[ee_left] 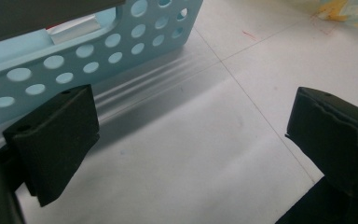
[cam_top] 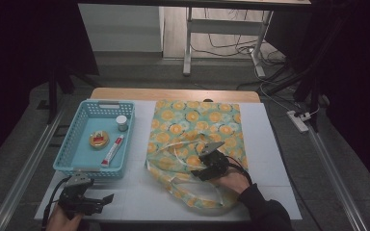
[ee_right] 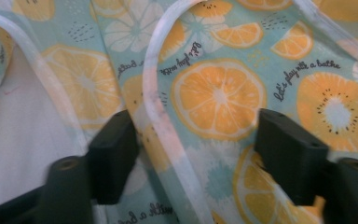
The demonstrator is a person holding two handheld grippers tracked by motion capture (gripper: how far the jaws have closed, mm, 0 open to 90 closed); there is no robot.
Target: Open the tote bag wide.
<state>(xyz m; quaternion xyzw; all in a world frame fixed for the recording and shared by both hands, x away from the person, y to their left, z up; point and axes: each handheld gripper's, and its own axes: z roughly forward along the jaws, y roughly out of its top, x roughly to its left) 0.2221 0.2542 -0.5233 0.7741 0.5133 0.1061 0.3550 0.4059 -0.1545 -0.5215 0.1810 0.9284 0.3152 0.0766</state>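
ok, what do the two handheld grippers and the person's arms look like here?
Both are black. The left gripper has a grey three-cornered plate on top, a black cable trailing from its body, and blocky, matte wedge-shaped pads. The right gripper carries the same grey plate and a black cable; its pads are square black blocks on rounded mounts. A black sleeve covers the right forearm.

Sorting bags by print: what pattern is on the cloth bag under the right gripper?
Orange citrus slices and white flowers on the pale teal cloth bag, clearest in the right gripper view.
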